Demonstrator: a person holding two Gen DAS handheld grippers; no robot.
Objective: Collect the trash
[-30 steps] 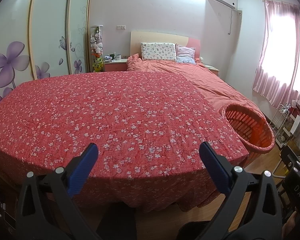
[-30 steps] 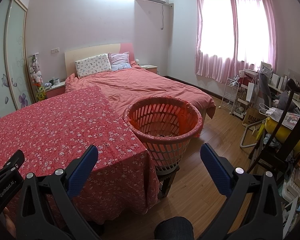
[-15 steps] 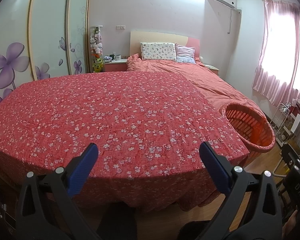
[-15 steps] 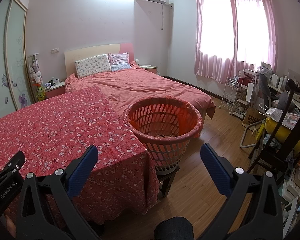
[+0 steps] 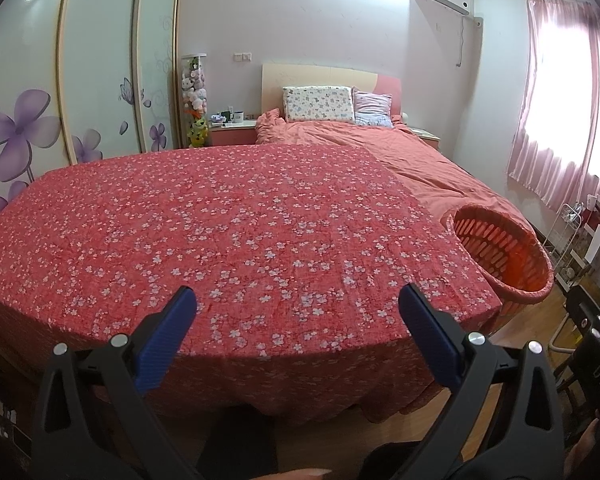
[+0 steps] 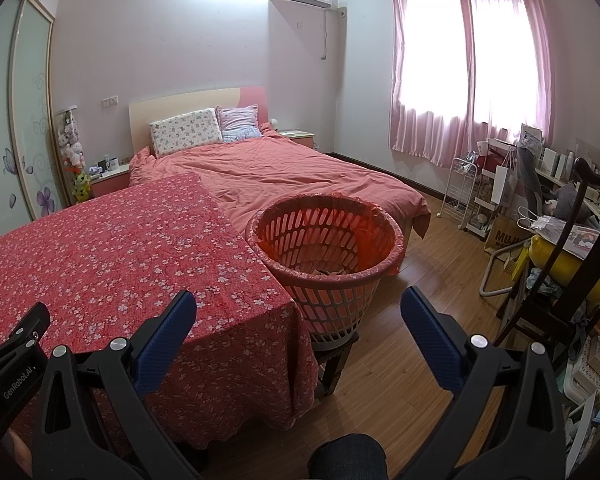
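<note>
One basket stands just beside one floral-covered table, some scraps lying in its bottom. Left gripper and right gripper hover level, jaws spread wide, holding nothing.

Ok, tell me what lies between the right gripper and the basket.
In the right wrist view, only the corner of the floral tablecloth and bare wooden floor lie between the open right gripper and the basket.

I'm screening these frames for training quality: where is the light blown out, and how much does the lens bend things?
Right wrist view: the window behind the pink curtains is blown white. Left wrist view: glare whitens the wall top, and the floral tablecloth edge bows into a curve. Both views are sharp.
</note>
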